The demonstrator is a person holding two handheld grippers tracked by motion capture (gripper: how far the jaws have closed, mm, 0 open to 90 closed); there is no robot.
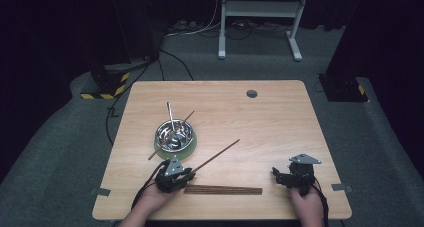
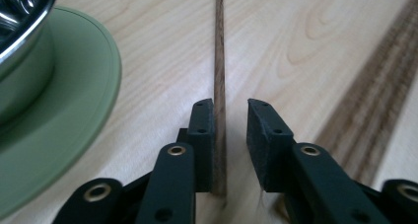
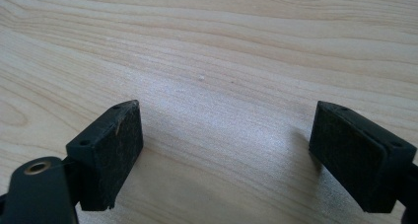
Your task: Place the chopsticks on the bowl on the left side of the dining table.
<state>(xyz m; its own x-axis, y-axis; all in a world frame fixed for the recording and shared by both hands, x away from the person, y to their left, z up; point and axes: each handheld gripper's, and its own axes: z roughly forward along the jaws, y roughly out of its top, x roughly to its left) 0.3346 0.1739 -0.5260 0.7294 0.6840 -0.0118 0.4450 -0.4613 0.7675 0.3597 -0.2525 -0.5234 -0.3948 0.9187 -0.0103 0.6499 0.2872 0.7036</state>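
- The left gripper (image 2: 230, 135) stands partly open astride a wooden chopstick (image 2: 219, 86); one pad touches it, the other stands clear.
- The steel bowl (image 2: 19, 41) on its green saucer (image 2: 74, 110) sits beside that gripper.
- The right gripper (image 3: 224, 150) gapes wide over bare table (image 3: 222, 46), holding nothing.

I am looking at the counter (image 1: 280, 117), where a bowl (image 1: 174, 133) is sitting on a plate (image 1: 188, 146) left of centre, with a spoon (image 1: 170, 115) and a chopstick (image 1: 172, 135) leaning in it. A second chopstick (image 1: 216, 156) is lying right of the plate, running diagonally. A ruler (image 1: 223, 190) is lying crosswise along the near edge.
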